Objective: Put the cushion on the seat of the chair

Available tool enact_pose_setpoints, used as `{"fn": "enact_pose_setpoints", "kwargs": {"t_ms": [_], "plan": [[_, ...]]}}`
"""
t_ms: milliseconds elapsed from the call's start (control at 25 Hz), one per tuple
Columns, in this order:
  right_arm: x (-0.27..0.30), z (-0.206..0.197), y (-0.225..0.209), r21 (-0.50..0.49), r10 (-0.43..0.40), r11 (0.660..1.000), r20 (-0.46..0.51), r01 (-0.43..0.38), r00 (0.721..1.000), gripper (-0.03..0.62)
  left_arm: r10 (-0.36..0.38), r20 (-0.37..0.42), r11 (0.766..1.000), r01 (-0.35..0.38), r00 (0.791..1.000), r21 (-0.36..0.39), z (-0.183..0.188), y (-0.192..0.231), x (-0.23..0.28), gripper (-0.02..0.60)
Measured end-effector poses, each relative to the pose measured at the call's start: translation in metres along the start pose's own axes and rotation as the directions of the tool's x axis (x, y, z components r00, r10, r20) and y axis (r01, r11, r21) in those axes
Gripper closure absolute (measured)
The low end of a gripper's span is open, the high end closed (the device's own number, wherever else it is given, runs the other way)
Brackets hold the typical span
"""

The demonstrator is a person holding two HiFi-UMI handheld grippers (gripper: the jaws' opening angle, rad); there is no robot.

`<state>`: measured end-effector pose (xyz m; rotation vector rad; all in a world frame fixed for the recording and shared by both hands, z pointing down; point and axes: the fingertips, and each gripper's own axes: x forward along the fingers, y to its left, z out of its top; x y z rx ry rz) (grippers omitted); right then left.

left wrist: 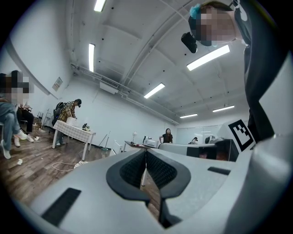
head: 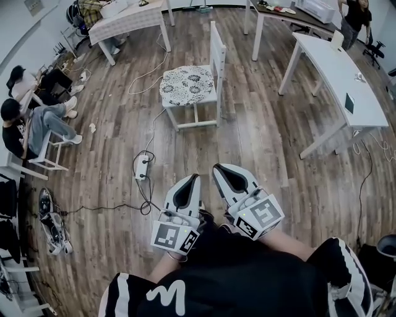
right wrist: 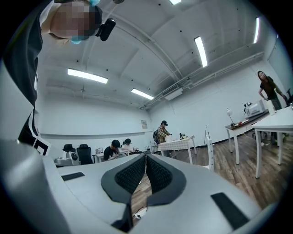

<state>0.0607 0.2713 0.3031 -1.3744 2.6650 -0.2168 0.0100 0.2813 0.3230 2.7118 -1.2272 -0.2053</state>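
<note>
A white wooden chair (head: 216,56) stands on the wood floor some way ahead of me, and a black-and-white patterned cushion (head: 185,85) lies flat on its seat. My left gripper (head: 192,179) and right gripper (head: 221,168) are side by side close to my body, well short of the chair and pointing towards it. Both are shut with nothing between their pads. In the left gripper view the left gripper (left wrist: 145,153) has its dark pads pressed together. The right gripper (right wrist: 145,156) looks the same in its own view, with the chair (right wrist: 209,145) off to its right.
A power strip (head: 142,167) and cables lie on the floor between me and the chair. Long white tables (head: 337,74) stand at the right, a cloth-covered table (head: 124,21) at the back left. Seated people (head: 37,117) line the left wall; a person (head: 356,18) stands far right.
</note>
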Motion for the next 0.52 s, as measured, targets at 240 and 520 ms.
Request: {"fn": "enact_pose_setpoints", "kwargs": {"t_ms": [240, 520], "plan": [[-0.007, 0.001, 0.000, 0.006, -0.003, 1.000, -0.003, 0.003, 1.000, 0.569, -0.005, 0.007, 1.000, 0.005, 1.000, 0.002, 0.001, -0.008, -0.002, 0.574], [-0.011, 0.003, -0.001, 0.008, -0.003, 1.000, -0.007, 0.003, 1.000, 0.569, -0.015, 0.004, 1.000, 0.015, 1.000, 0.002, 0.002, -0.015, 0.001, 0.574]]}}
